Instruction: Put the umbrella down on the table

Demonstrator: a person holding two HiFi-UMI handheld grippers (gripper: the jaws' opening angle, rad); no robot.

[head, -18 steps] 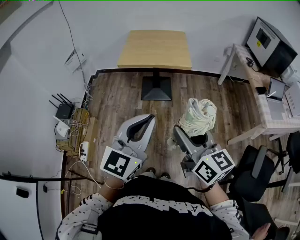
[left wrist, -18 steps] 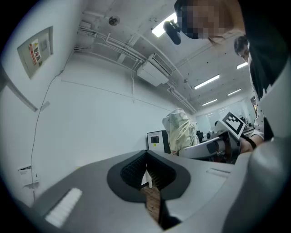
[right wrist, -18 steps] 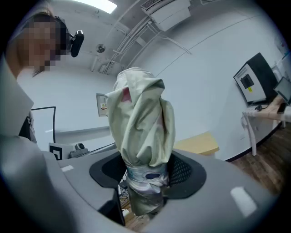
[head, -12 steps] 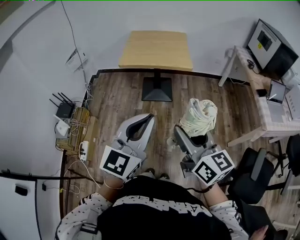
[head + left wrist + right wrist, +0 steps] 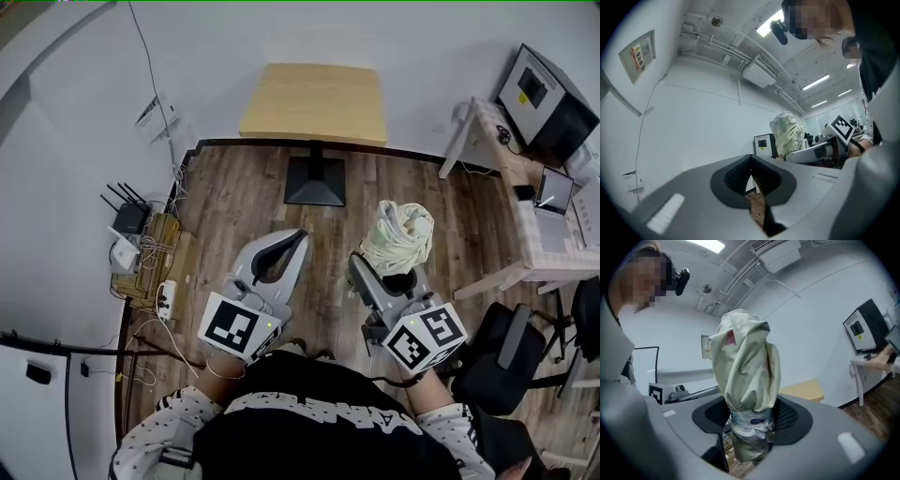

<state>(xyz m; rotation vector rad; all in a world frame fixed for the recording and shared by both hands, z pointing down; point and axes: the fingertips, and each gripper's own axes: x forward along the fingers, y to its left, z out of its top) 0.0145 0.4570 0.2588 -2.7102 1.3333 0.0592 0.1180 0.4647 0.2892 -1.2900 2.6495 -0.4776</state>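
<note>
A folded umbrella (image 5: 399,234) of pale cream fabric stands upright in my right gripper (image 5: 397,277), whose jaws are shut on its lower, strapped part (image 5: 749,420). In the right gripper view the umbrella's bunched canopy (image 5: 746,364) fills the middle. My left gripper (image 5: 300,235) hangs beside it, to the left, with its tips together and nothing between them (image 5: 751,163). The light wooden table (image 5: 312,98) stands farther ahead on a black pedestal base (image 5: 314,180); both grippers are well short of it, over the wood floor.
A desk (image 5: 525,225) with a monitor (image 5: 546,91) and a laptop (image 5: 553,187) stands at the right, and a black office chair (image 5: 506,352) is close to my right arm. Routers and cables (image 5: 136,234) lie along the left wall.
</note>
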